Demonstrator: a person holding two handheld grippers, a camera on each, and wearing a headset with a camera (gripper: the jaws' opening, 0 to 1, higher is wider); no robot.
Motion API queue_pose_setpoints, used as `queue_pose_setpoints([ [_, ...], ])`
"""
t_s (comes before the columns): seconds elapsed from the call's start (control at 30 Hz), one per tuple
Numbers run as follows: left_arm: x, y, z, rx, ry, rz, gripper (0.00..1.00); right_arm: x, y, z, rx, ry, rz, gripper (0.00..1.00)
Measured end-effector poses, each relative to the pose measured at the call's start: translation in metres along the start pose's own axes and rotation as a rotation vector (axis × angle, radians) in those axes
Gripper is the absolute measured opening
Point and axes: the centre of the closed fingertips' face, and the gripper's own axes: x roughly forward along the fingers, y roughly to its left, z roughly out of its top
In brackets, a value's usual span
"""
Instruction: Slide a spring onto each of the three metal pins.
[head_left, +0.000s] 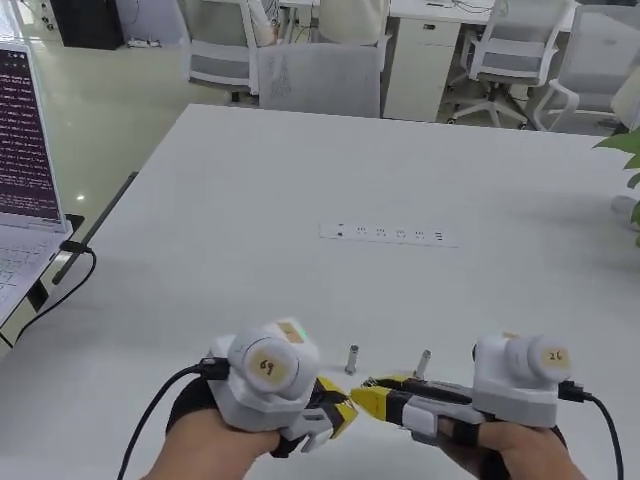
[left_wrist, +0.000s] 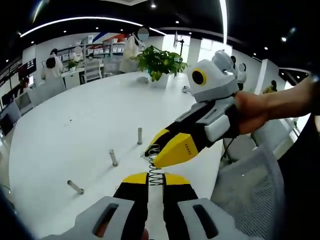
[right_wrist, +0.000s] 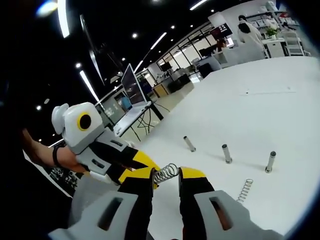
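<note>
One thin steel coil spring (left_wrist: 154, 162), gripped over the white bench (left_wrist: 75, 130).
Left claw (left_wrist: 156, 179) and right claw (right_wrist: 166, 176) both clamp it; the right gripper view adds a loose second spring (right_wrist: 244, 190) near three short metal pins (right_wrist: 226, 153).

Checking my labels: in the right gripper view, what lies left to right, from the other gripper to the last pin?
left gripper → held spring → first pin → second pin → loose spring → third pin
</note>
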Motion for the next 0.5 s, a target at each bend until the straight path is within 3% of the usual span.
queue_pose_setpoints([
  [0.5, 0.0009, -0.0005, 0.0026, 0.018, -0.022, -0.01, 0.02, -0.0031, 0.0049, 0.0074, 0.002, -0.02, 0.016, 0.11],
])
